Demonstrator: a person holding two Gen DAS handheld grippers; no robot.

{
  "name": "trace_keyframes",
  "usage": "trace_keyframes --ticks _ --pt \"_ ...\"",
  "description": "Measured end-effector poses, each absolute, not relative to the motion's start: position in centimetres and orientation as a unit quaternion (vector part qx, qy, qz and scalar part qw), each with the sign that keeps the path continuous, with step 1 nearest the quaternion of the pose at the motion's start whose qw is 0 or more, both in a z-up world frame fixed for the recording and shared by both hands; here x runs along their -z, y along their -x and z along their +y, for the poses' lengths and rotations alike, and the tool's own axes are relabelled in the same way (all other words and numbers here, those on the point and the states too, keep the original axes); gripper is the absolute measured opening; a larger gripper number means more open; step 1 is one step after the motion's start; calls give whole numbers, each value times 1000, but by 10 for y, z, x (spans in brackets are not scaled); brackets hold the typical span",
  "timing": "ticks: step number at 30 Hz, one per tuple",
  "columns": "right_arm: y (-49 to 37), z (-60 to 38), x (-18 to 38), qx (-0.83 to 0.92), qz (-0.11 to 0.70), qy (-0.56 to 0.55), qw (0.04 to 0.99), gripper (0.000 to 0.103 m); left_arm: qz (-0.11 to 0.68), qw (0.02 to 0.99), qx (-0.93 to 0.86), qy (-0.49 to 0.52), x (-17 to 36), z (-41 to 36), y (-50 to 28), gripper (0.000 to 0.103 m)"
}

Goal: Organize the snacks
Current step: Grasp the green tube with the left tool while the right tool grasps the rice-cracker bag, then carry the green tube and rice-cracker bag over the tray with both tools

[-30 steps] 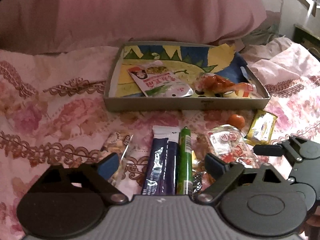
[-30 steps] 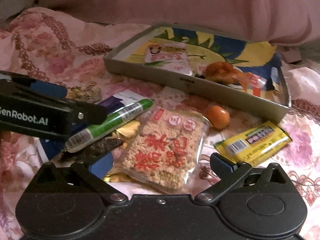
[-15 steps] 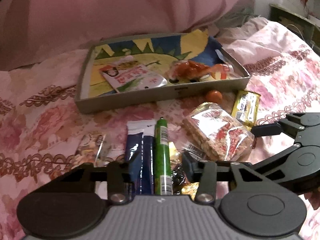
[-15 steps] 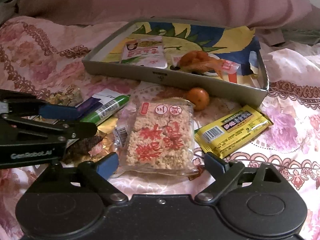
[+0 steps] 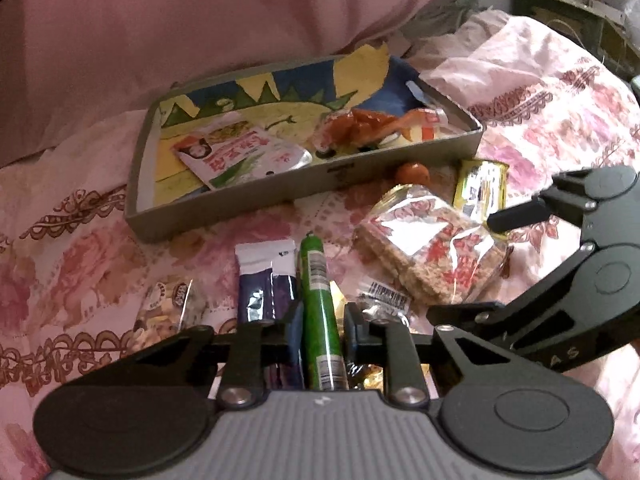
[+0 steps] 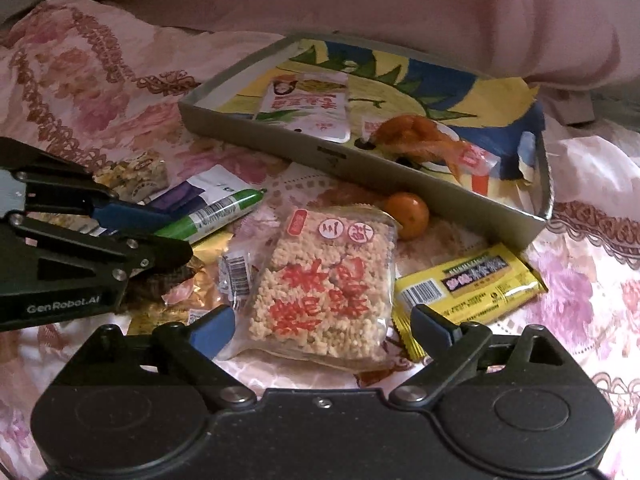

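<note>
A green sausage stick [image 5: 316,280] lies on the flowered bedspread, pointing toward the grey tray [image 5: 240,204]. My left gripper [image 5: 322,328] is closing on it, and both pads touch the stick's sides low down. In the right wrist view the stick [image 6: 224,212] pokes out past the left gripper [image 6: 132,232]. My right gripper [image 6: 322,328] is open, one finger on each side of the near end of a clear rice-crisp packet [image 6: 320,280] without touching it. The tray [image 6: 360,160] holds a white-pink pouch [image 6: 308,108] and an orange snack packet [image 6: 420,140].
Loose on the bedspread are a purple pouch [image 5: 264,280], a nut packet [image 5: 168,304], a small orange fruit [image 6: 408,210], a yellow packet [image 6: 468,284] and gold-wrapped sweets [image 6: 176,292]. A pink pillow [image 5: 200,40] rises behind the tray.
My left gripper's jaws have come in from wide open to the sides of the green stick, and the gripper has rolled. The right gripper has stayed open over the rice-crisp packet.
</note>
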State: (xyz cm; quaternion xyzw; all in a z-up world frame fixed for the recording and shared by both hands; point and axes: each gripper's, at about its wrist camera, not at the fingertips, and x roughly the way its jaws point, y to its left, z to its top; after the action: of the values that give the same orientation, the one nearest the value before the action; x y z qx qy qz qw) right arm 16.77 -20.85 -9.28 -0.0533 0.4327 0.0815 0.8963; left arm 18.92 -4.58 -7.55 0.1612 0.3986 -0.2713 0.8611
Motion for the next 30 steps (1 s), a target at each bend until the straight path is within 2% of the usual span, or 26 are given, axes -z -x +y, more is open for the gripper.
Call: trace_keyframes --ticks 8,11,14,22,30 --pt "-173 -207 102 -100 430 61 895 94 407 860 268 -153 79 -43 -196 24" --pt "-171 -207 103 -105 430 57 895 84 408 860 268 -152 79 -44 -196 24" --pt "-170 -207 99 -104 428 46 897 81 413 861 260 -140 77 -42 -197 19" --pt "-165 -208 90 -90 425 36 900 76 448 856 251 -63 73 -28 -205 18" --pt "-158 -218 80 -88 428 -12 899 73 498 830 245 60 74 -5 -214 18"
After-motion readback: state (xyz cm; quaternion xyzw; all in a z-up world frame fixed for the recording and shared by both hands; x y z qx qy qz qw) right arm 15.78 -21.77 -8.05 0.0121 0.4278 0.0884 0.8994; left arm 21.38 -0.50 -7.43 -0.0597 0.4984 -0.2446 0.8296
